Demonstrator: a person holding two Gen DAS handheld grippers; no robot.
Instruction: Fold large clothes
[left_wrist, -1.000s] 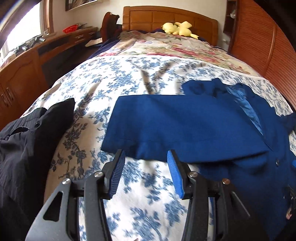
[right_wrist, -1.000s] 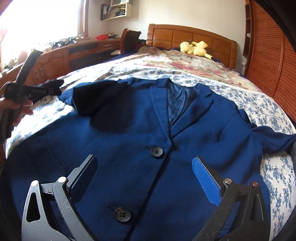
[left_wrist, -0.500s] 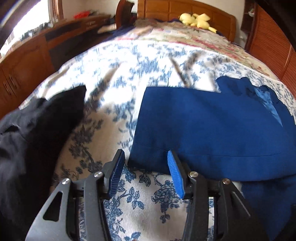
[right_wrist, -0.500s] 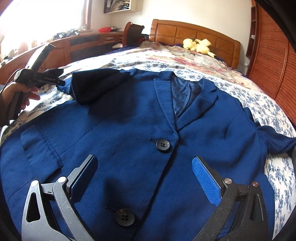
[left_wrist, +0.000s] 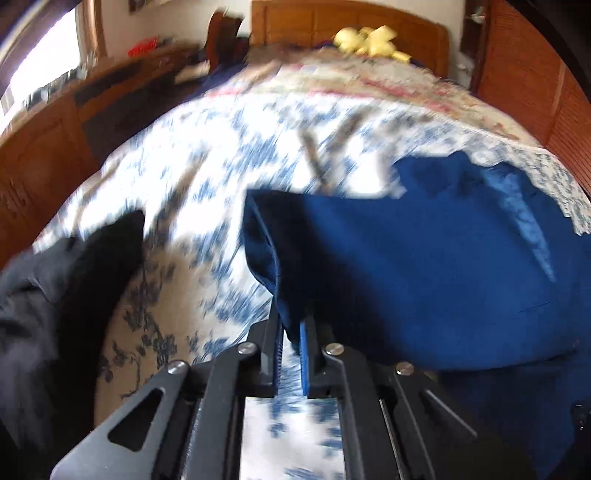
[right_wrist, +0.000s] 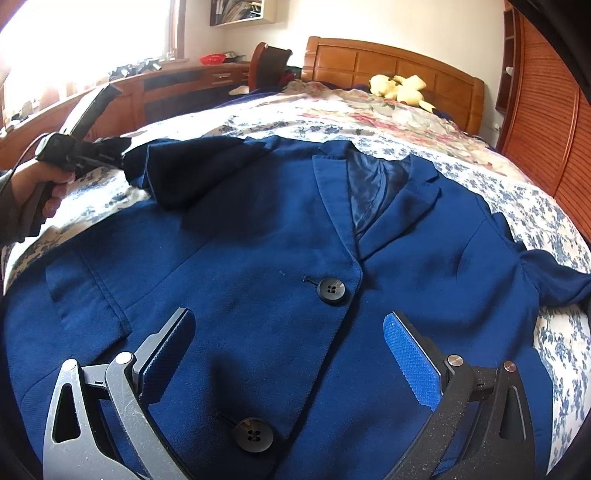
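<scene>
Spreading across the frame is the bed (right_wrist: 546, 206) in its blue-and-white floral cover, and on it lies the big navy blazer (right_wrist: 258, 258), front up, lapels open to the dark lining, filling the middle of the bed. Off to the left edge of the cover sits a black garment (left_wrist: 55, 295), well apart from the blazer. Up by the wooden headboard (right_wrist: 388, 62) rests a yellow plush toy (right_wrist: 400, 88). Now the sleeve (right_wrist: 192, 173): its end is raised off the cover at the blazer's left shoulder, folded in toward the chest. The left claw (left_wrist: 291, 332) has just been closing and is now clenched on that sleeve's cuff edge, cloth pinched between its pads. The right claw (right_wrist: 291, 354) hovers over the lower front with its jaws spread wide, nothing between them, flanked by two black buttons (right_wrist: 332, 291).
</scene>
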